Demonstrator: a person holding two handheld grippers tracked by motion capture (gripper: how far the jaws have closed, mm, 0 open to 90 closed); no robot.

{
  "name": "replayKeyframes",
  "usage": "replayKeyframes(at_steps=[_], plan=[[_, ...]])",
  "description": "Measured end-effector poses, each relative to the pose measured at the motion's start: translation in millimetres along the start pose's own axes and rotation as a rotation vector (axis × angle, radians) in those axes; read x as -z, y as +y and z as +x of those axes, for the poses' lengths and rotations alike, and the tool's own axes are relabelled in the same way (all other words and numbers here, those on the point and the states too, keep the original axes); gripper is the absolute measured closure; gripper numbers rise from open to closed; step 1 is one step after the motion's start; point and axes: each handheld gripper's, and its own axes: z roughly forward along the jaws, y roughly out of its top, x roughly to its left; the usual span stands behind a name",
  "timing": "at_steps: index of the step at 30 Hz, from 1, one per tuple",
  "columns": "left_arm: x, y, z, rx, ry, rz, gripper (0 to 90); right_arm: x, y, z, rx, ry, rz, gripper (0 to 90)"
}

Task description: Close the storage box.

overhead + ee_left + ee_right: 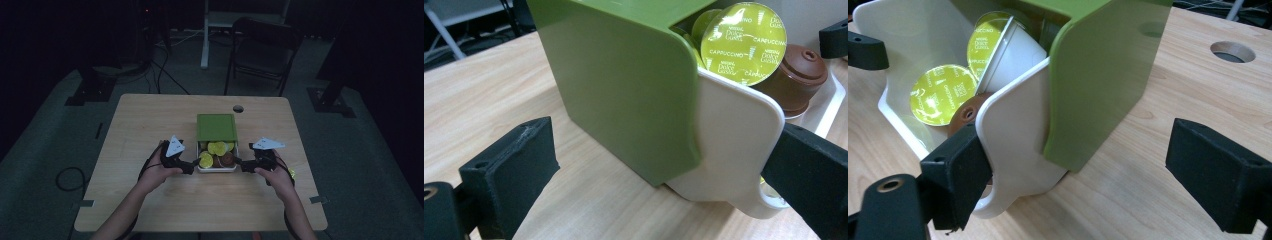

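A green box (216,127) with a white tray (217,169) at its front stands mid-table. In the tray lie yellow-green capsules (742,42) labelled cappuccino and a brown capsule (801,75). My left gripper (188,167) is at the tray's left front corner, open; in the left gripper view the white corner (734,145) lies between the wide-apart jaws of the left gripper (659,187). My right gripper (245,165) is at the tray's right front corner, open; the right gripper (1088,182) straddles the white tray wall (1013,145) and the green side (1103,75).
A round hole (238,108) is cut in the wooden table (150,120) behind the box. A dark chair (262,47) and a white desk leg (205,35) stand on the floor beyond. Bare wood lies left and right of the box.
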Motion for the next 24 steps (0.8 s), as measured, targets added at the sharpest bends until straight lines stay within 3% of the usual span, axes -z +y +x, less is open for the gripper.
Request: replayKeyframes(at_steps=[11,17,24], plan=[[-5.9,0.6,6.4,0.022,0.018,-0.008,2.7,-9.4,4.3,-6.8,-0.026,-0.009,-0.008,12.5],[-8.6,3.3,8.3,0.001,0.031,-0.006,2.4,-14.5,2.3,-8.4,-0.052,-0.016,-0.022,12.5],[-12.3,4.9,12.7,0.019,0.029,0.000,2.2,-18.6,3.9,-10.5,-0.062,-0.028,-0.023,12.4]])
